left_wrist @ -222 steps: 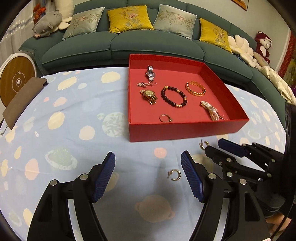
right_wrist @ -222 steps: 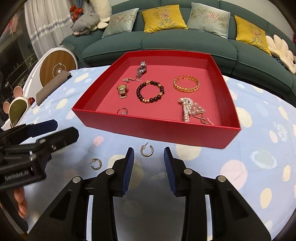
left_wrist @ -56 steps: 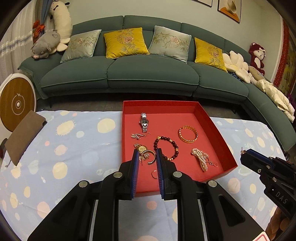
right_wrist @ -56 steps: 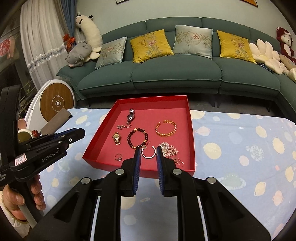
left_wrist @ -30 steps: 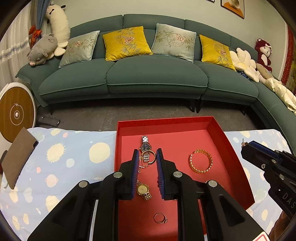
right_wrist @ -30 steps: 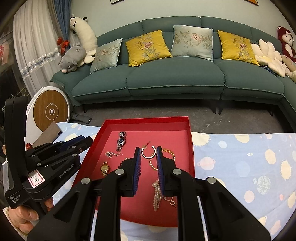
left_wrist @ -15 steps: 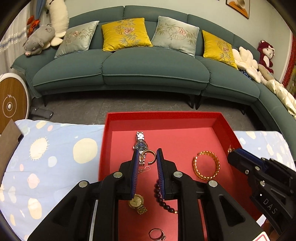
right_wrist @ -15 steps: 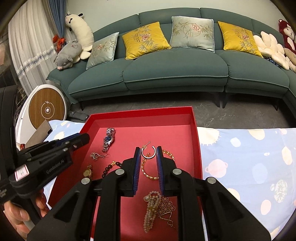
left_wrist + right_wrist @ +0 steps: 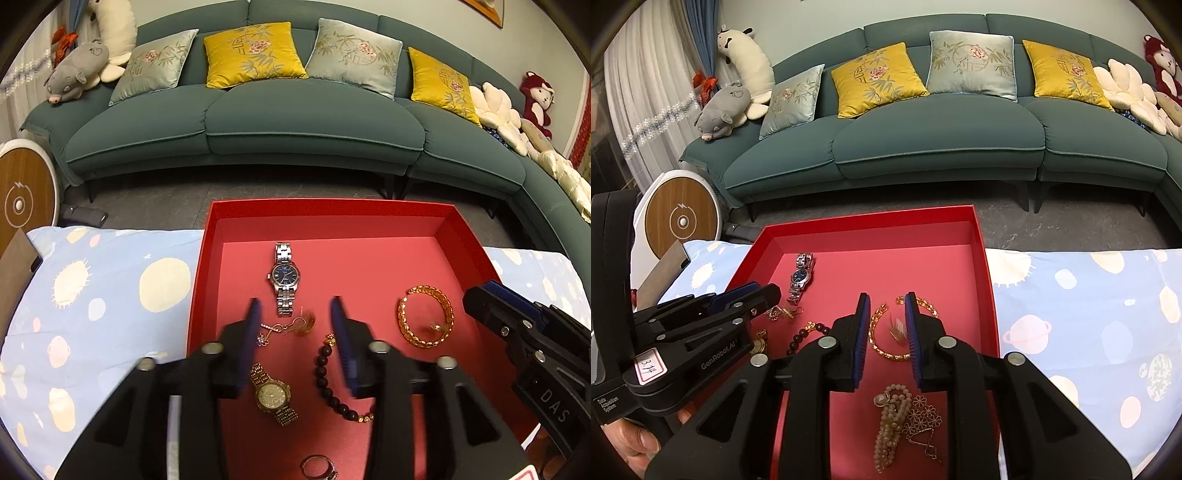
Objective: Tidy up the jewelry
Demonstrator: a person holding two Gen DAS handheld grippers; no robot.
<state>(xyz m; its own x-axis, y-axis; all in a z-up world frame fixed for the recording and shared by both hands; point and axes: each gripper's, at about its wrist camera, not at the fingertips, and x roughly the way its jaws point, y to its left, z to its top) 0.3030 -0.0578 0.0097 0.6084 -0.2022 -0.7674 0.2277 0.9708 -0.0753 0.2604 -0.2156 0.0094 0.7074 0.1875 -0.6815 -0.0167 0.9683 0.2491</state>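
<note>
Both grippers hover over the red tray (image 9: 325, 206) (image 9: 868, 221). My left gripper (image 9: 295, 312) has its jaws opening. A gold hoop earring (image 9: 304, 324) lies blurred on the tray floor between them, free of the pads, just below the silver watch (image 9: 283, 275). My right gripper (image 9: 886, 303) is opening too. Its gold hoop earring (image 9: 897, 328) is a blur between the blue pads, loose, inside the gold chain bracelet (image 9: 882, 343). The right gripper (image 9: 487, 295) shows at the right edge of the left wrist view, and the left gripper (image 9: 753, 295) at the left of the right wrist view.
The tray also holds a gold watch (image 9: 271, 393), a dark bead bracelet (image 9: 325, 376), a ring (image 9: 317, 467), a small pendant (image 9: 267, 330) and a pearl piece (image 9: 890, 417). It sits on a blue patterned cloth (image 9: 110, 295). A green sofa (image 9: 314, 118) stands behind.
Both grippers sank a little toward the tray floor. Each was shut on a gold hoop earring; both have now spread their jaws and the earrings have dropped free.
</note>
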